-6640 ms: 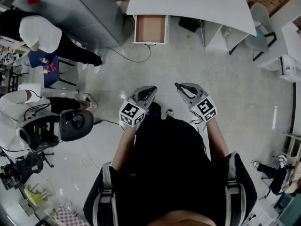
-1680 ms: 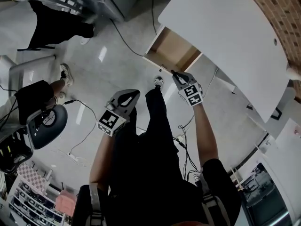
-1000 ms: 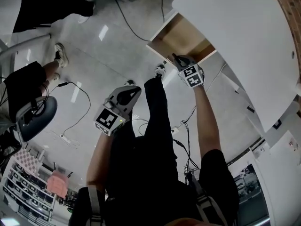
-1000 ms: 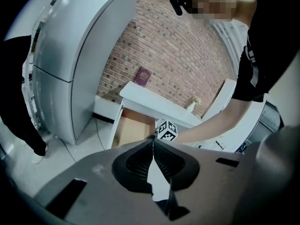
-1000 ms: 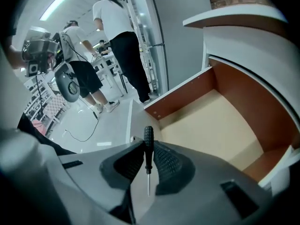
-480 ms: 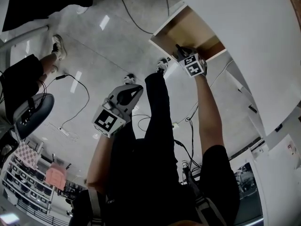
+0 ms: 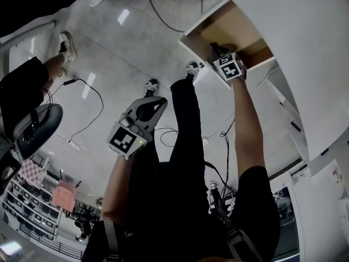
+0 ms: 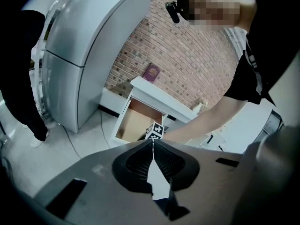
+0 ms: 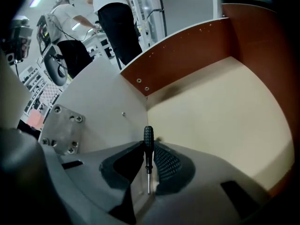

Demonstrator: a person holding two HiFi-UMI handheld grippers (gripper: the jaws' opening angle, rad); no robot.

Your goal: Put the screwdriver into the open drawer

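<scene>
Black screwdriver (image 9: pixel 148 136) inside the drawer (image 9: pixel 211 107), clamped in the right gripper (image 9: pixel 150 150).
Its jaws press on the handle, shaft pointing back to the camera; drawer floor lies just ahead. Left gripper (image 8: pixel 153 144) is closed on nothing, well apart.

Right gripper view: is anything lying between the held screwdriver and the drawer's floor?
Nothing. In the right gripper view, the right gripper holds the screwdriver over the bare floor of the drawer.

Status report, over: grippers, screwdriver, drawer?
Right gripper shut on screwdriver, down inside open drawer. Left gripper shut, empty. Drawer bottom bare ahead, nothing blocking.
</scene>
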